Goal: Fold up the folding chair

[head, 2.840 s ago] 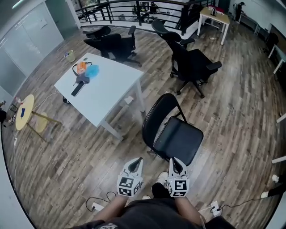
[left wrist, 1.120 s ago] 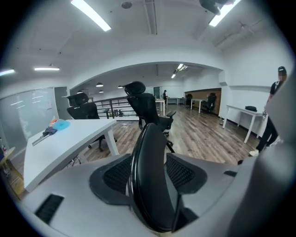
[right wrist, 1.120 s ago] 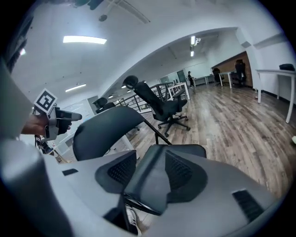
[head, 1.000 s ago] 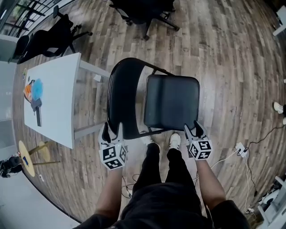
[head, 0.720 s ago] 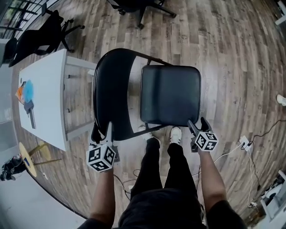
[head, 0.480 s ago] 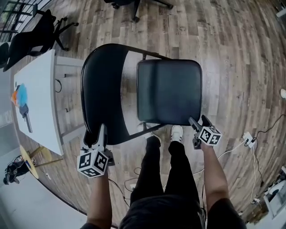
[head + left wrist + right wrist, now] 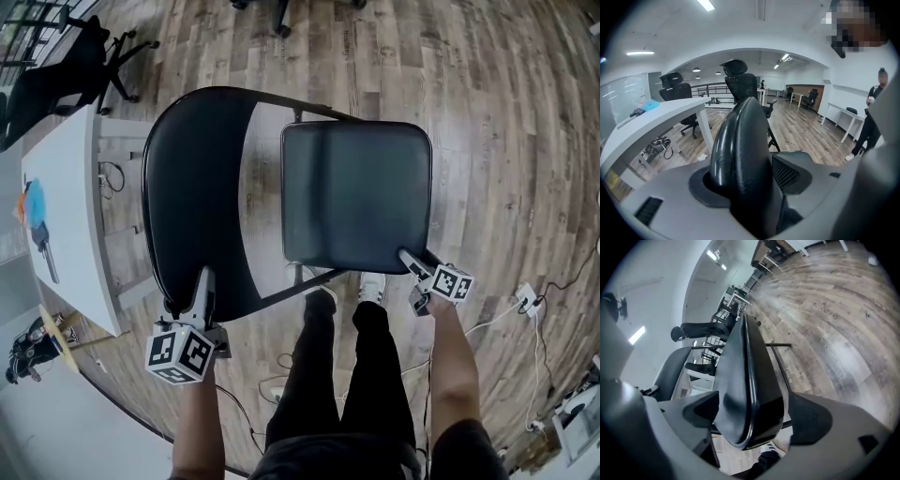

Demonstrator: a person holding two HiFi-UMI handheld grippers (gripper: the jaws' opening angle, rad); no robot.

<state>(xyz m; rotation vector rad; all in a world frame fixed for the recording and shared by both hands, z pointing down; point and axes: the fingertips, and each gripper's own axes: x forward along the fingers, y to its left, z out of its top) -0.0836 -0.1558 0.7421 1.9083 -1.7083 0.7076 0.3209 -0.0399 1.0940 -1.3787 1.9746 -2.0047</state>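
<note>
Black vinyl covers the metal-framed folding chair (image 7: pixel 281 131), which stands unfolded on the grey-brown plank floor (image 7: pixel 506 141) in the head view; its curved black backrest (image 7: pixel 192 197) lies to the left and its square padded seat (image 7: pixel 356 197) to the right; the left gripper (image 7: pixel 202 281) reaches up at the near end of the backrest, and the right gripper (image 7: pixel 412 274) sits at the near right corner of the seat; the person's black-trousered legs (image 7: pixel 375 375) stand between the two arms, light shoes (image 7: pixel 372 284) just beyond the seat's near edge; a white rectangular table (image 7: pixel 61 216) runs along the left, and a white power strip with cables (image 7: pixel 525 298) lies on the floor at the right.

From the left gripper view, the backrest (image 7: pixel 740 159) rises edge-on between the jaws of the left gripper (image 7: pixel 747 180); these jaws stand released at their widest, the right pad a sliver clear of the padding, so nothing is clamped; the table (image 7: pixel 651 117) stretches away on the left, black office chairs (image 7: pixel 740 79) stand beyond it, and a person in dark clothes (image 7: pixel 872 122) stands far right.

From the right gripper view, the seat (image 7: pixel 745 394) shows edge-on with its corner between the jaws of the right gripper (image 7: pixel 754 413); the jaws have just been opening and now stand wide, a clear gap on the right side, released rather than grasping; the floor (image 7: pixel 834 310) spreads beyond to the right.
</note>
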